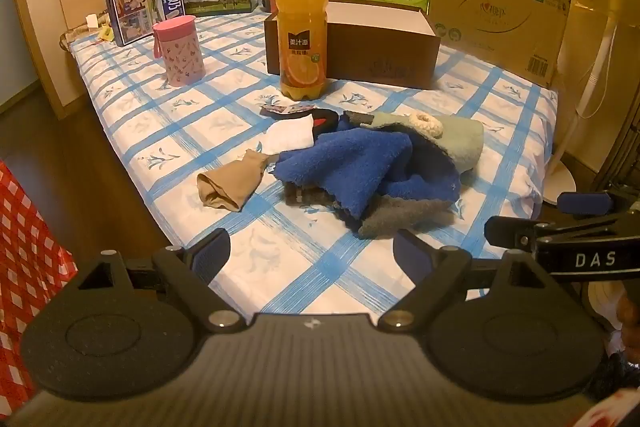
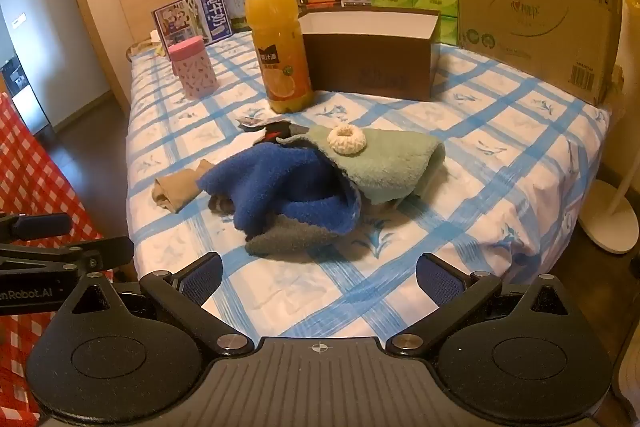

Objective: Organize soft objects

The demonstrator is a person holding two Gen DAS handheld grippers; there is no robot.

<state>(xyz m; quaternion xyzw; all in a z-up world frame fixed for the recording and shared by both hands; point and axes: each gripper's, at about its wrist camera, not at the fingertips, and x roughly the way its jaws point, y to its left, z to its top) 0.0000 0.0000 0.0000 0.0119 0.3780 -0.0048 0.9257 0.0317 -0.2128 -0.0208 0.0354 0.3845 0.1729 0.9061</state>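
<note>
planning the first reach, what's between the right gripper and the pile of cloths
Only bare checked bedsheet. In the right wrist view, the open right gripper hangs short of the grey cloth at the pile's near edge, nothing in the way.

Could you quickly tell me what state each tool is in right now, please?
Left tool: open, holding nothing, short of the cloth pile.
Right tool: open, holding nothing.

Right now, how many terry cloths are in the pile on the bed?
3: blue cloth in the middle, green cloth right, grey cloth nearest underneath. More may be hidden.
</note>
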